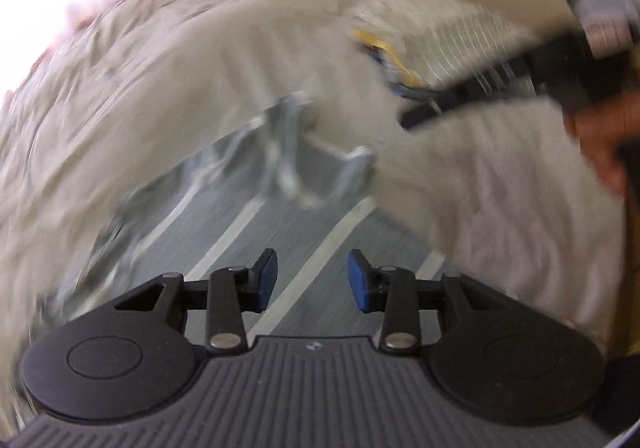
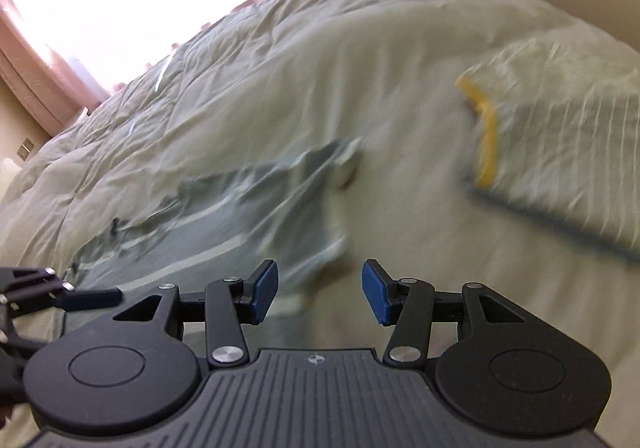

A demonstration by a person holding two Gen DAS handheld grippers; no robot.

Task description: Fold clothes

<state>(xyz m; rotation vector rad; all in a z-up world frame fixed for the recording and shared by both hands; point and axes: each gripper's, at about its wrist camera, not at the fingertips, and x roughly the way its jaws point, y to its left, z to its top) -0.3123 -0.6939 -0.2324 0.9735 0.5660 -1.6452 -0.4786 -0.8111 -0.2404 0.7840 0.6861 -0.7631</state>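
Black plastic left gripper (image 1: 312,280) and right gripper (image 2: 320,290), blue ribbed pads (image 1: 266,278), silver pivot screws (image 2: 229,354), grooved grey housing (image 1: 312,388)

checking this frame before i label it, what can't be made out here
- Grey striped garment: motion blur hides its type and whether it is folded, both views.
- Pale item with yellow trim: blurred, cut off by the right edge of the right wrist view.
- Right claw in the left wrist view: smeared, finger gap unreadable there.
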